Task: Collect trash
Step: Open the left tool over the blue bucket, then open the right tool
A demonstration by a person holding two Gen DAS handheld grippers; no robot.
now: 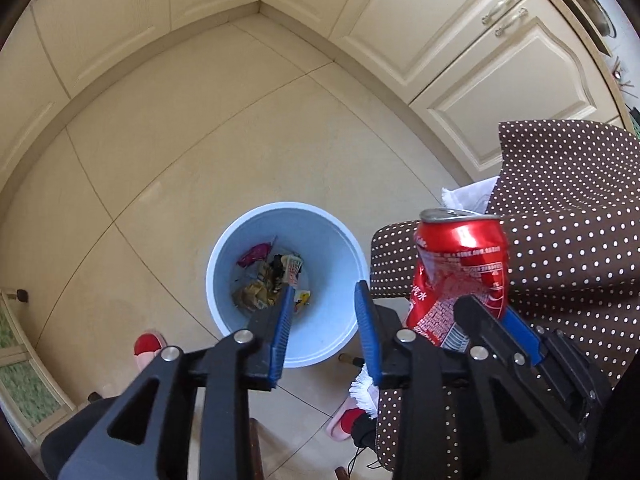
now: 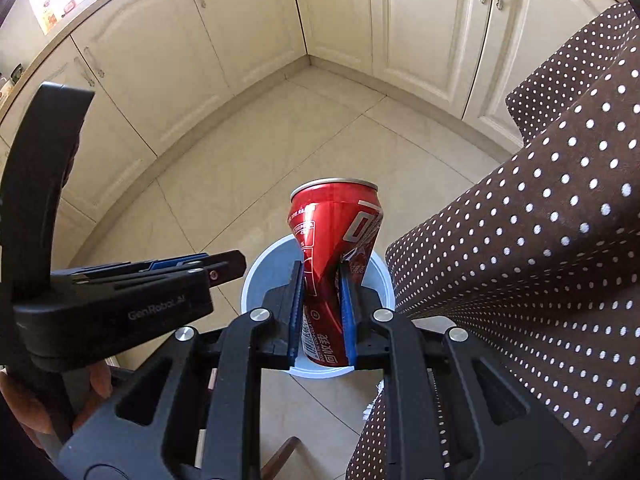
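Right gripper [image 2: 320,312] pinching dented red can [image 2: 334,256] mid-body, bin [image 2: 256,276] right below. Left gripper [image 1: 324,320] spread, empty. Can looks light, thin-walled, probably slick; waist grip seems fine.

R gripper [image 2: 321,280] is clamped on a dented red soda can [image 2: 334,248], blue pads [image 2: 347,300] pressing both sides of its crumpled waist; can upright, top tilted slightly away. Directly below/behind the can sits a pale blue bin [image 2: 256,280], mostly hidden by can & gripper. L gripper [image 2: 224,266] reaches in from the left w/ its tip near the bin rim; side-on, its jaws look close together. Brown polka-dot cloth [image 2: 540,240] fills the right side. Cream cabinets [image 2: 224,32] line the tile floor [image 2: 280,148].
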